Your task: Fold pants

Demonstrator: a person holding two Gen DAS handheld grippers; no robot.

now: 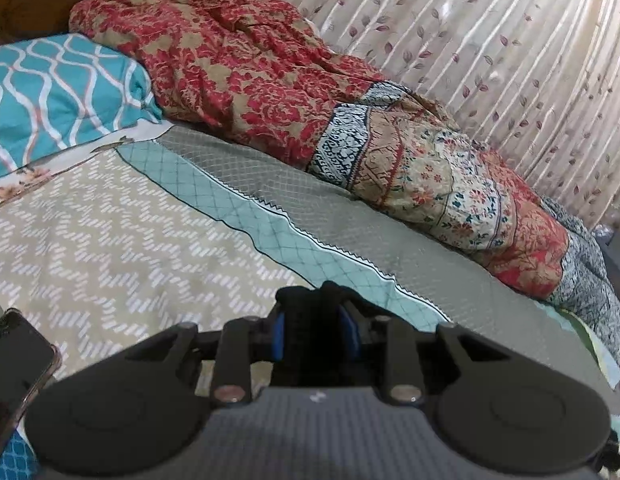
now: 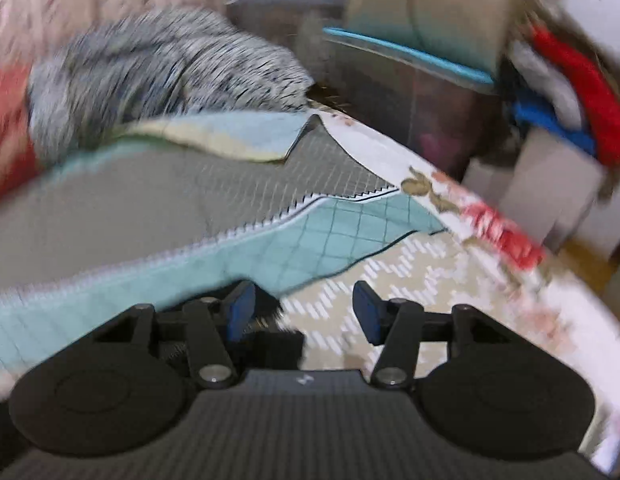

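My left gripper (image 1: pixel 314 322) is shut on a bunch of black fabric, the pants (image 1: pixel 310 296), which sticks out between the blue pads above the patterned bedspread (image 1: pixel 121 236). My right gripper (image 2: pixel 303 312) is open, with its blue pads wide apart. A scrap of black fabric (image 2: pixel 269 312) shows beside its left pad, and I cannot tell if it touches. The right wrist view is blurred by motion. Most of the pants are hidden under the grippers.
A red and beige floral quilt (image 1: pixel 269 76) lies heaped along the far side of the bed by a curtain (image 1: pixel 490 40). A teal pillow (image 1: pixel 57 92) lies at left. A phone (image 1: pixel 13 364) lies at lower left. The bed edge (image 2: pixel 490 220) and a bin (image 2: pixel 410 80) are at right.
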